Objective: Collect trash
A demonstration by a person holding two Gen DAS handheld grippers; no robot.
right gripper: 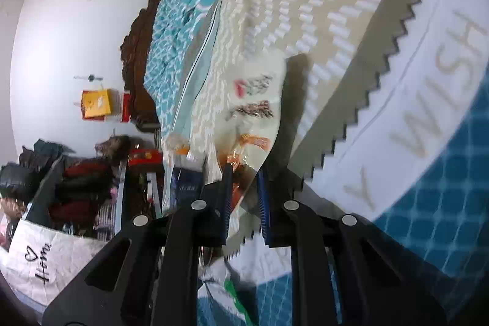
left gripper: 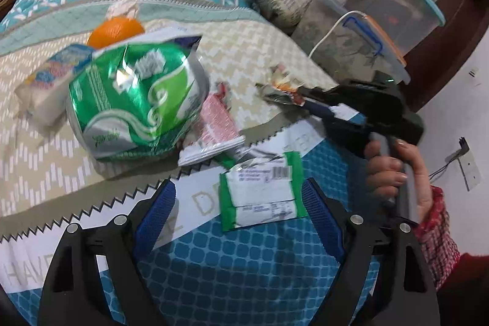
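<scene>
On the bed's patterned quilt (left gripper: pixel 259 57), the left tongs (left gripper: pixel 237 205) hang spread wide around a flat green-and-white wrapper (left gripper: pixel 262 191) without touching it. The right tongs (right gripper: pixel 244 197) are pinching a clear crinkled wrapper with orange print (right gripper: pixel 253 118), lifted off the bed. A big crumpled green foil bag (left gripper: pixel 137 100) lies beside a round orange fruit (left gripper: pixel 116 31).

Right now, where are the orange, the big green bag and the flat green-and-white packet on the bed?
orange (left gripper: pixel 114 31): left wrist view, middle of its visible peel.
big green bag (left gripper: pixel 137 100): left wrist view, its crinkled front.
flat green-and-white packet (left gripper: pixel 262 188): left wrist view, its white centre panel.
</scene>
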